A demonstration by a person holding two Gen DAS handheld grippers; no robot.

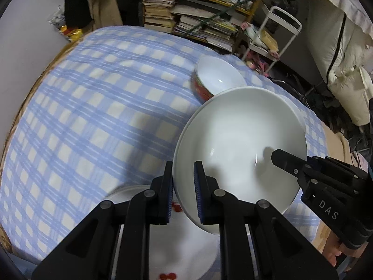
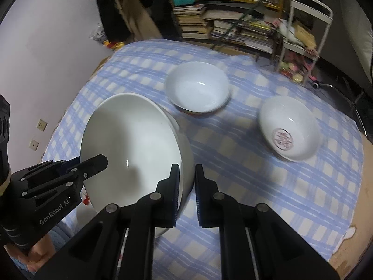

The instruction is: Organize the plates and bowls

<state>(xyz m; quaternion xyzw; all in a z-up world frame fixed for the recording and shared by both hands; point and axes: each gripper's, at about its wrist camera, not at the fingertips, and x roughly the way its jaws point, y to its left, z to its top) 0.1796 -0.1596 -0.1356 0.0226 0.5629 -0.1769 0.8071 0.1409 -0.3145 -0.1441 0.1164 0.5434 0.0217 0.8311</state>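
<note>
Left wrist view: the left gripper [image 1: 183,193] is clamped on the near rim of a large plain white bowl [image 1: 240,144], one blue-padded finger outside the wall and the other inside. The bowl hangs tilted above a table covered by a blue and cream checked cloth [image 1: 93,116]. At the bowl's opposite rim the right gripper [image 1: 277,157] reaches in from the right edge, its black tip lying over the inside of the bowl; its housing carries white letters. Below and partly behind the left gripper's fingers lies a white plate with small red markings [image 1: 181,256], flat on the cloth. Farther back, just beyond the held bowl, stands a bowl with a red outside and white inside [image 1: 216,77]. Behind the table are stacked books [image 1: 160,11] and a white wire cart [image 1: 277,35].

Right wrist view: the right gripper [image 2: 187,193] pinches the rim of the same white bowl [image 2: 130,135], one finger inside and one outside, so the bowl is carried between both grippers. The left gripper [image 2: 102,161] enters from the lower left, its tip over the bowl's inner wall at the far rim; a hand [image 2: 38,254] shows beneath its handle. On the cloth [image 2: 256,198] beyond, well apart from the held bowl, sit two more bowls: a white one with a red underside [image 2: 198,86] toward the back, and to the right a tilted white bowl with a pink emblem in its base [image 2: 289,128]
</note>
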